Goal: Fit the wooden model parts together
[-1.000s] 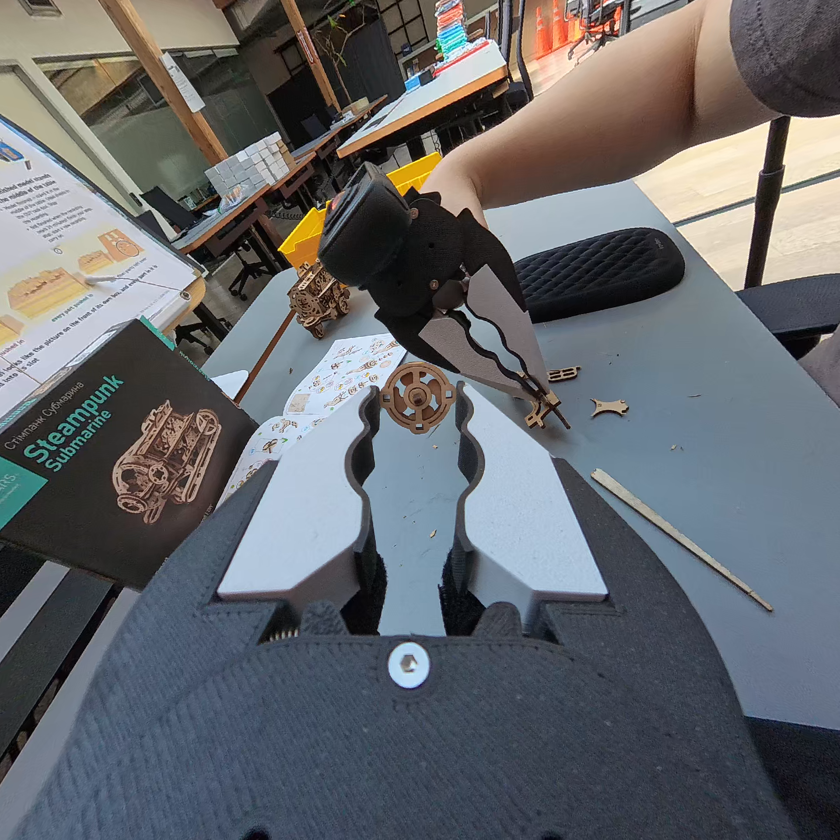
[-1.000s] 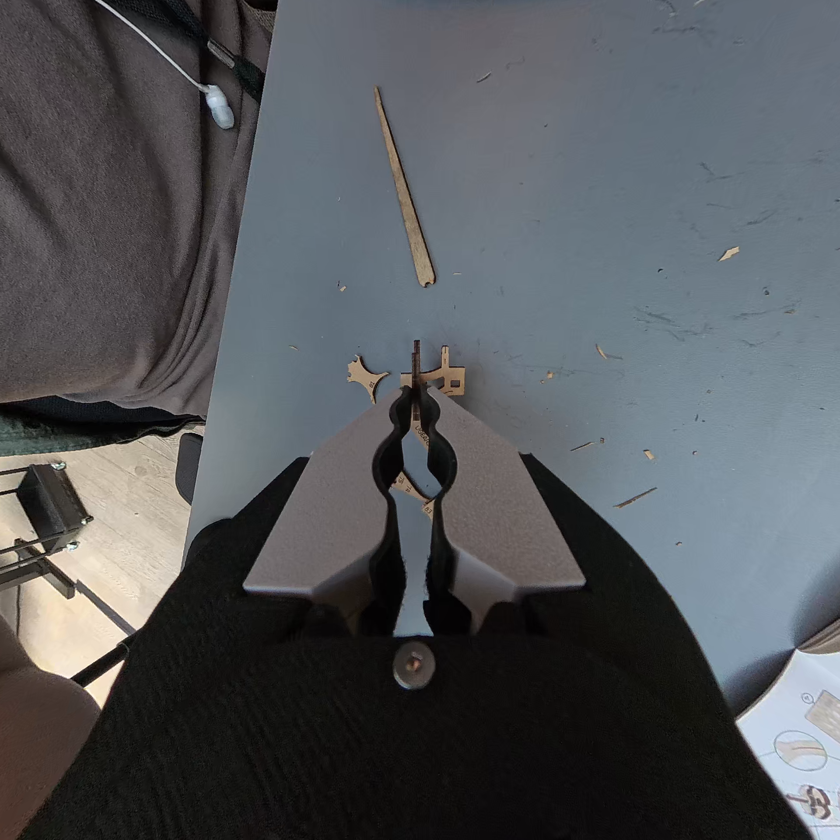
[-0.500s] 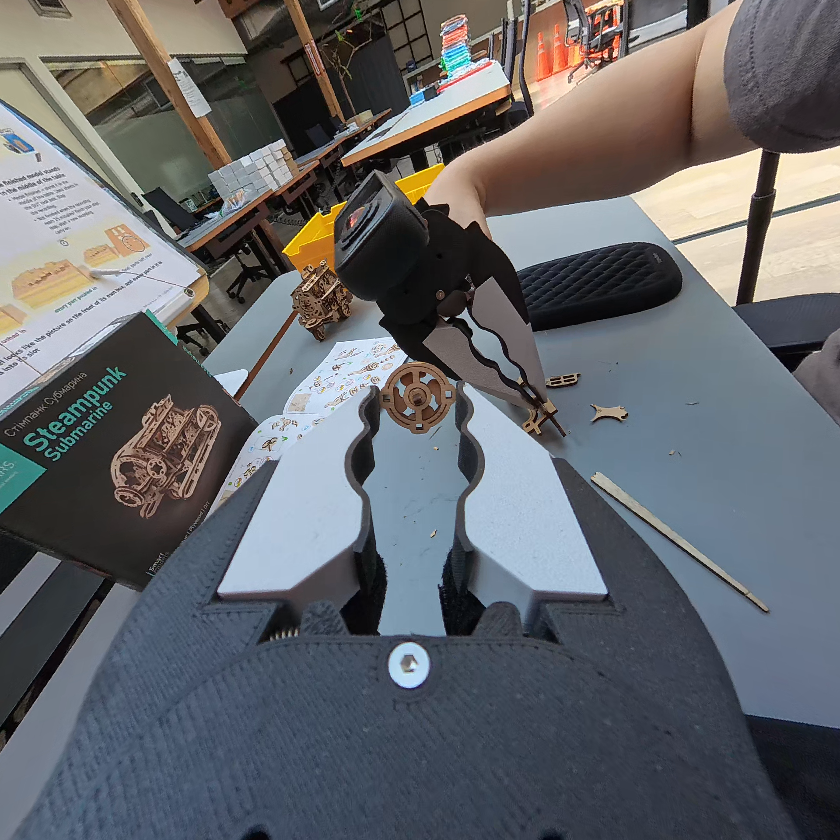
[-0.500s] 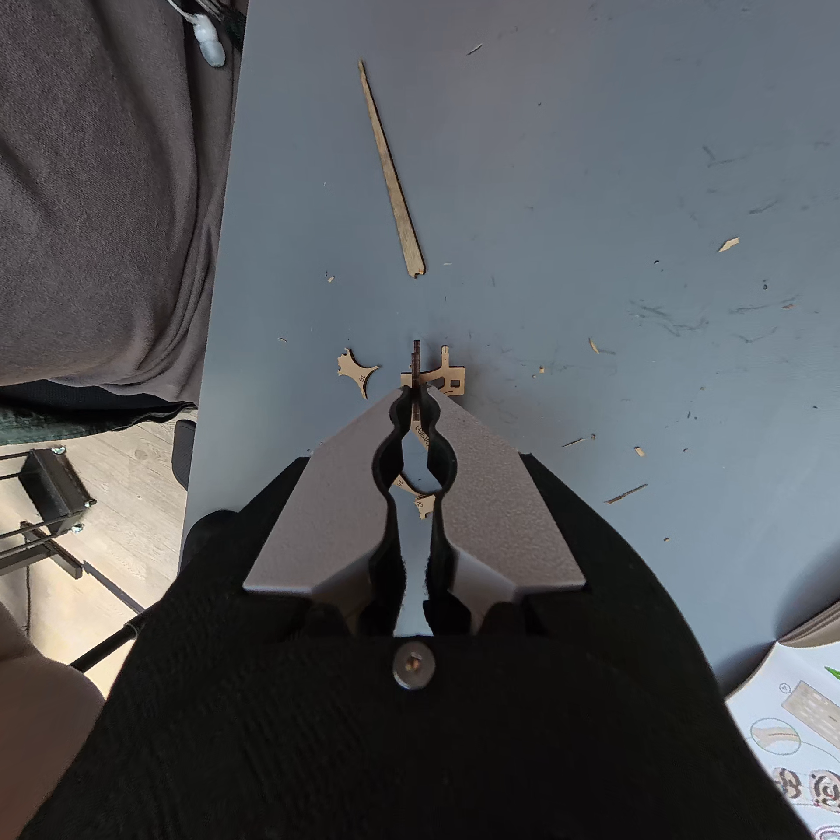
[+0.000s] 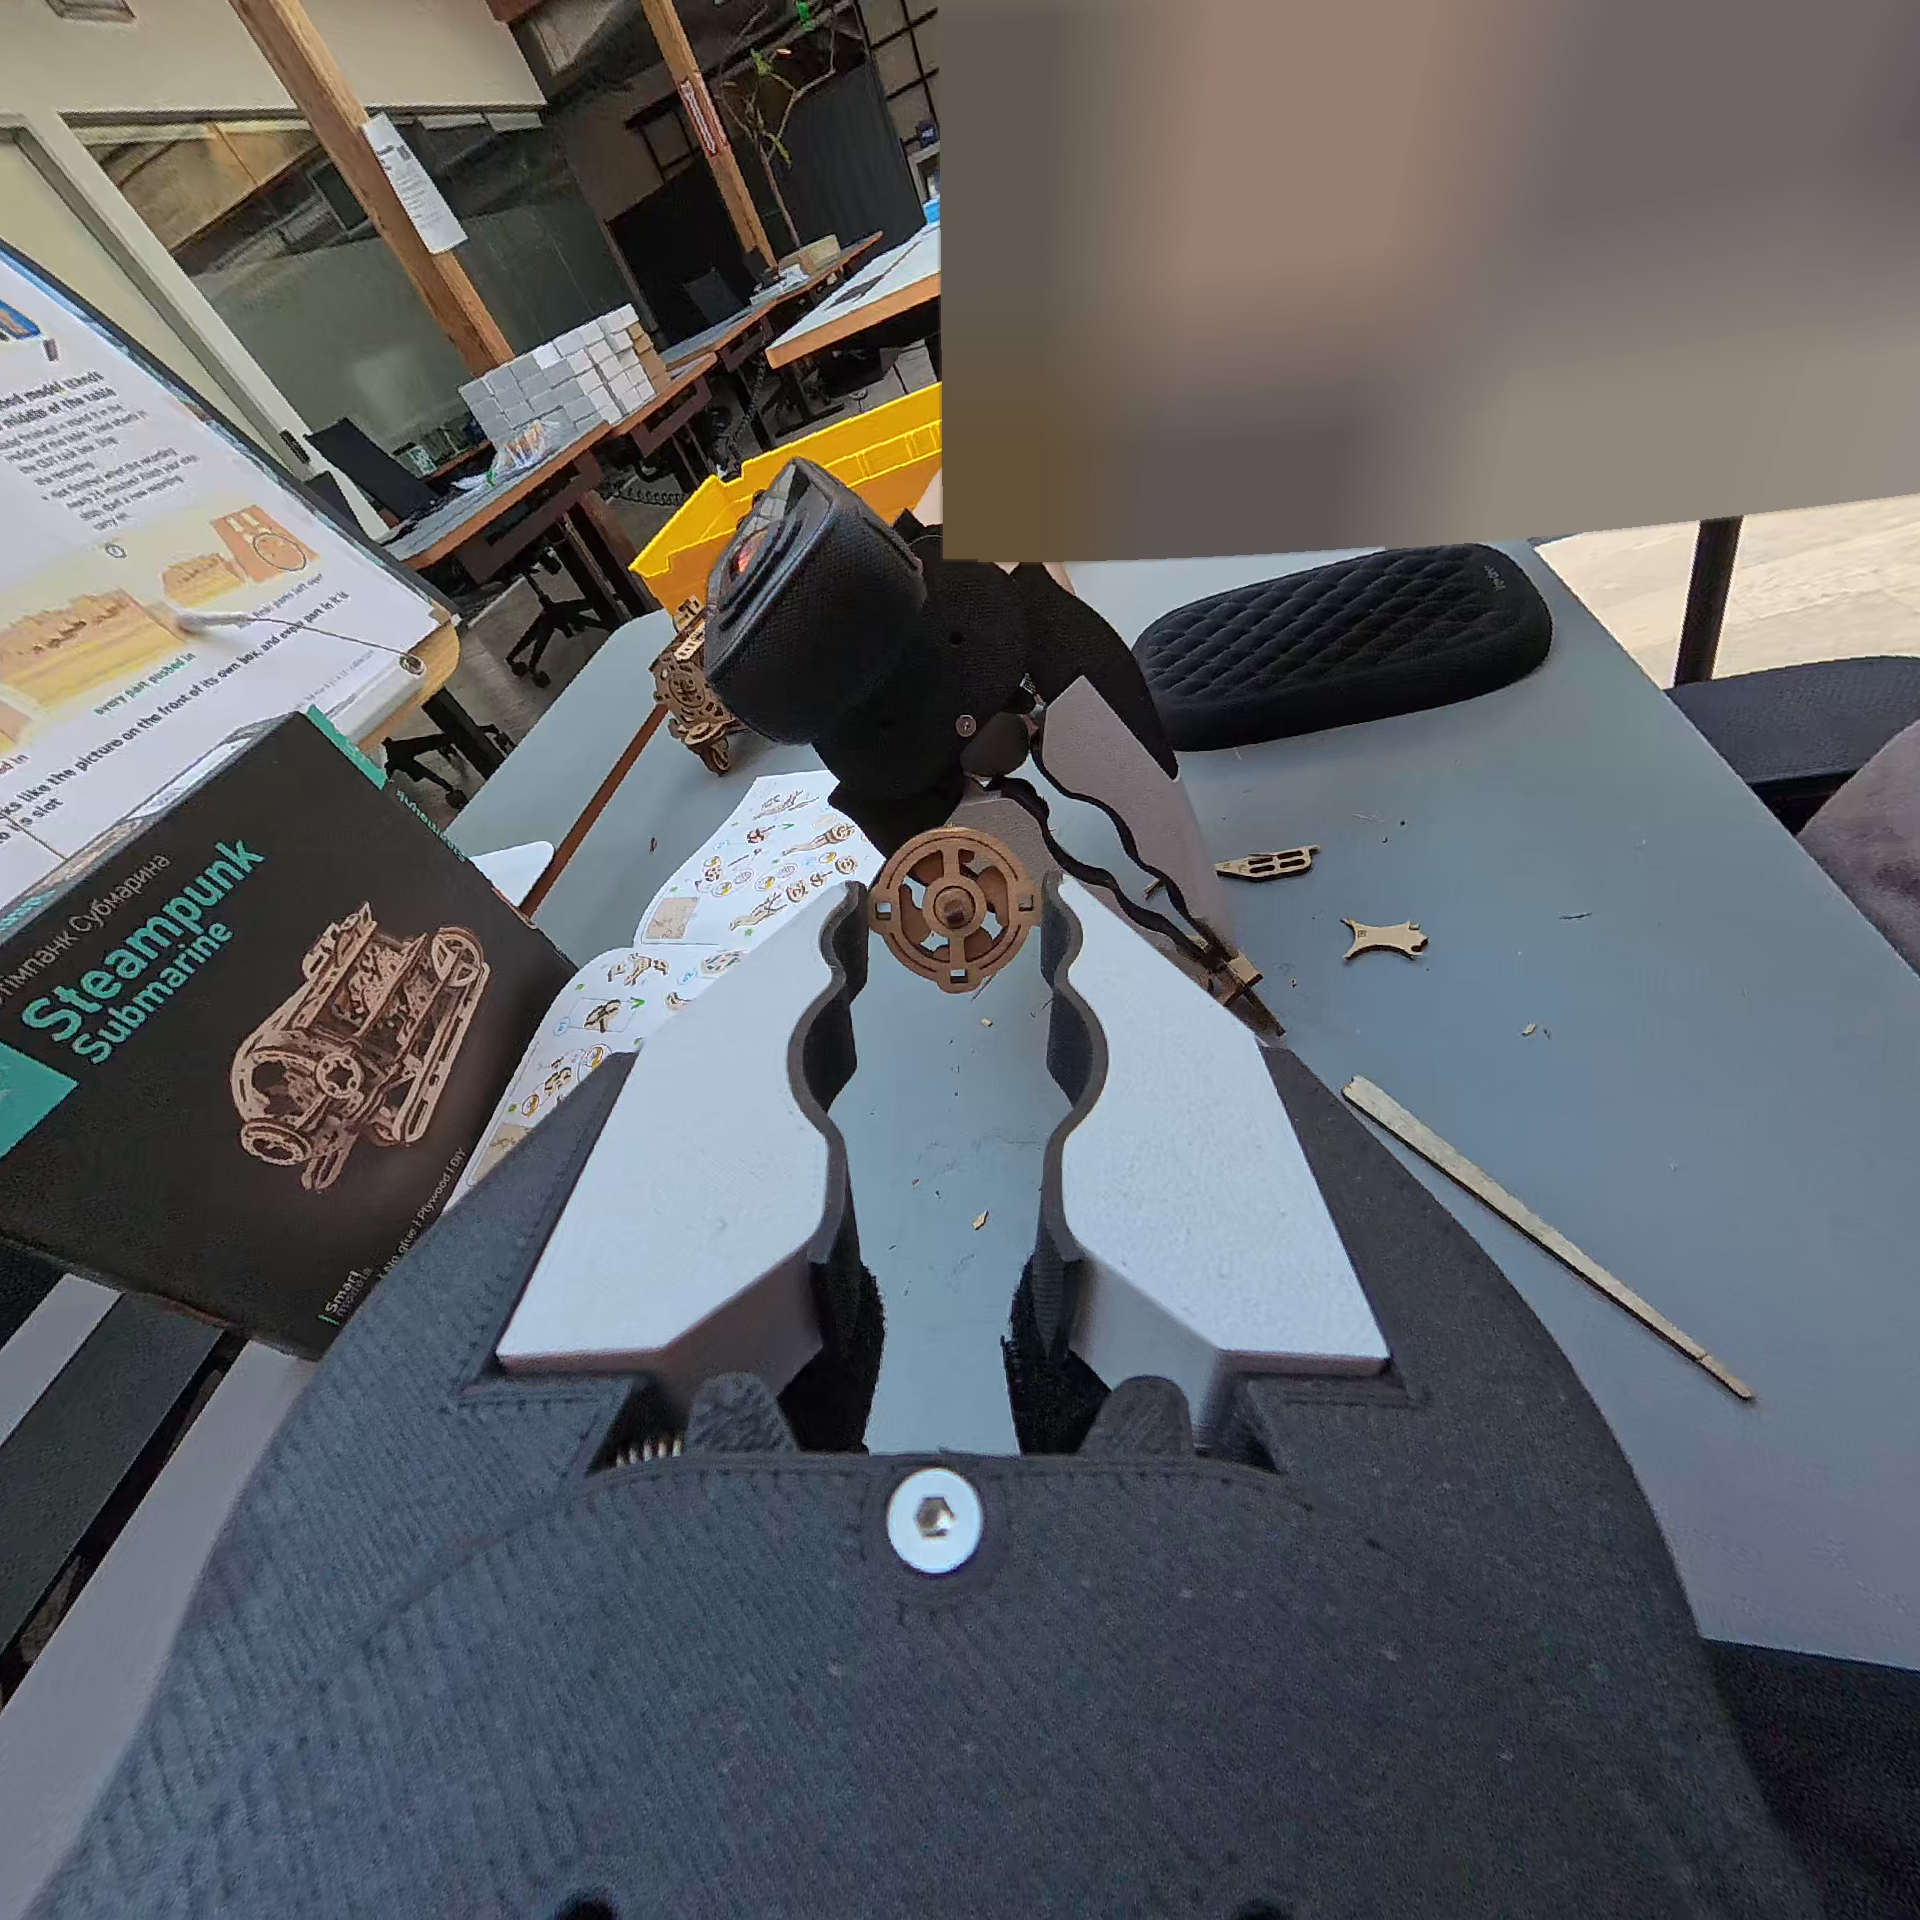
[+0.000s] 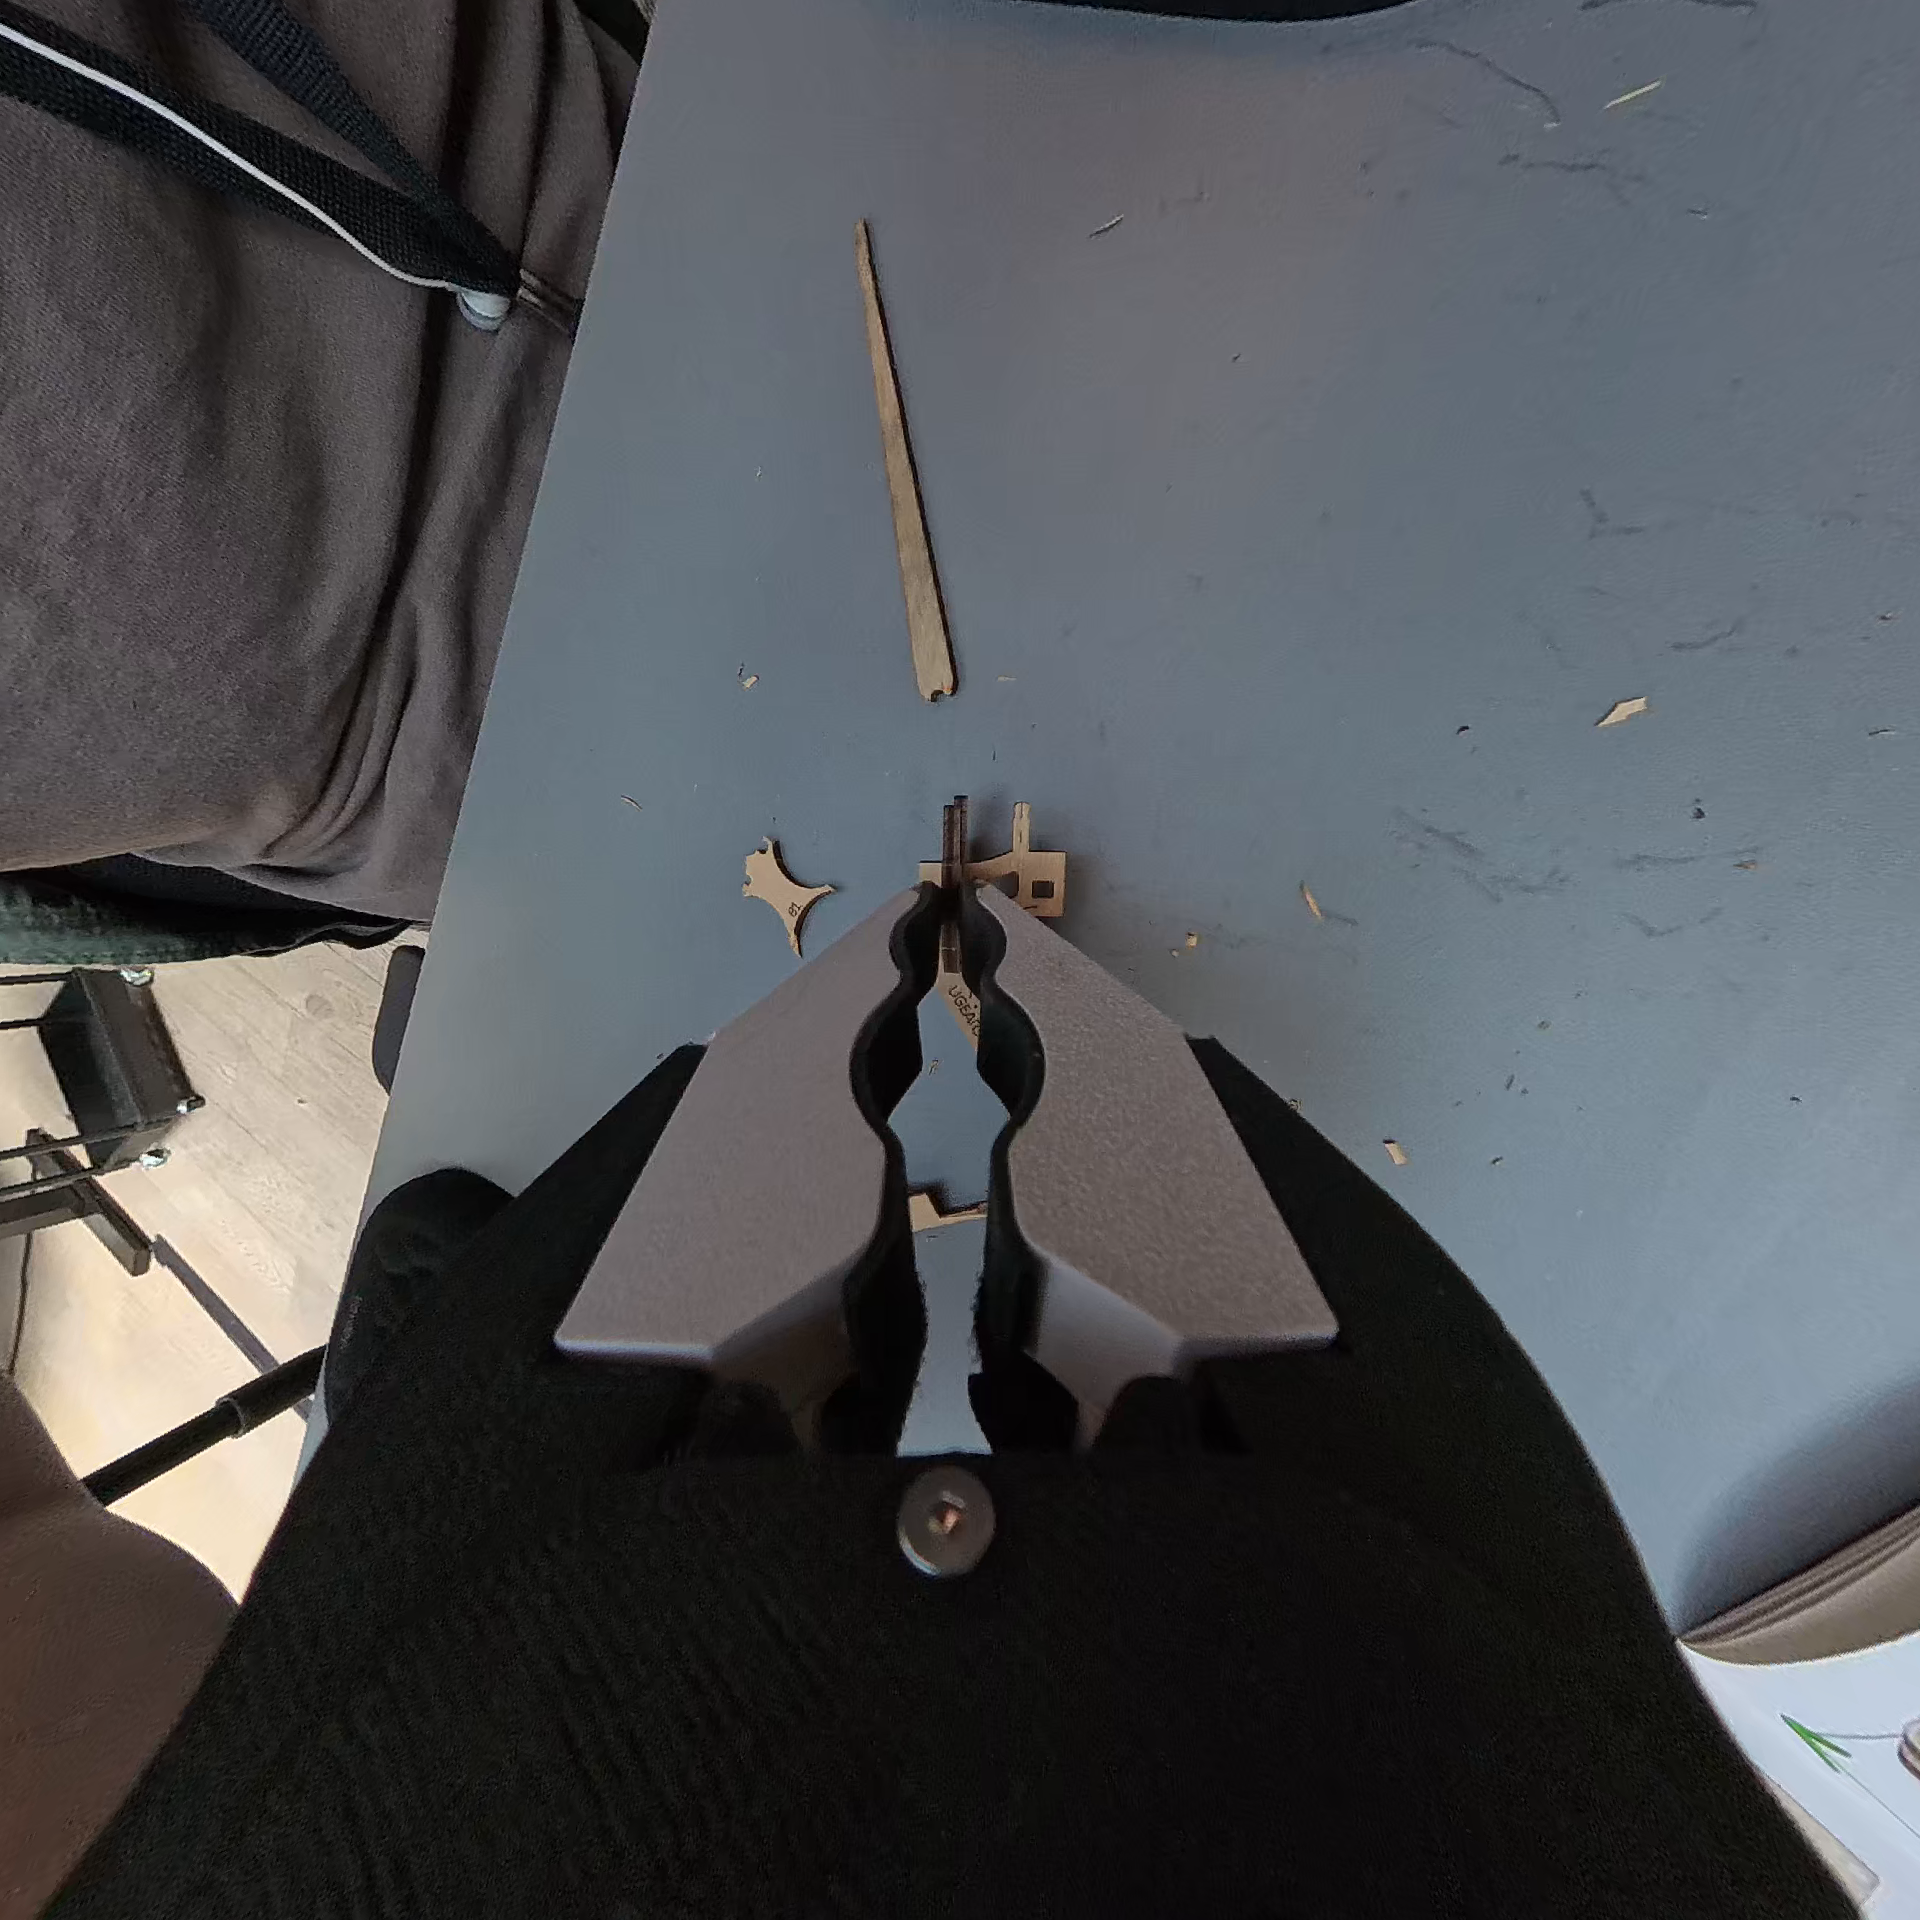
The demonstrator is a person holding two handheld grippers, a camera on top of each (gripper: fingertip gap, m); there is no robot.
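Observation:
My left gripper [image 5: 951, 906] is shut on a round spoked wooden wheel [image 5: 940, 961] and holds it upright between its fingertips above the grey table [image 5: 1621, 1039]. My right gripper [image 6: 954, 896] is shut on a small flat wooden part [image 6: 954, 836] with a crosswise tab [image 6: 1039, 878], held low over the table. In the left wrist view the right gripper [image 5: 1236, 977] points down just right of and behind the wheel. A star-shaped piece [image 6: 784, 883] lies left of the right gripper's tips. It also shows in the left wrist view [image 5: 1382, 938], near a slotted piece [image 5: 1268, 862].
A long wooden strip [image 6: 904, 468] lies near the table edge, beside a person's body [image 6: 260, 468]. A dark kit box [image 5: 239, 1018], instruction sheets [image 5: 748, 883], a built wooden model [image 5: 691, 696] and a black padded wrist rest [image 5: 1340, 644] sit at the back. Left tips to right tips: about 15 cm.
Both grippers have shifted slightly and keep their holds. The right gripper with its part has come a little closer to the wheel.

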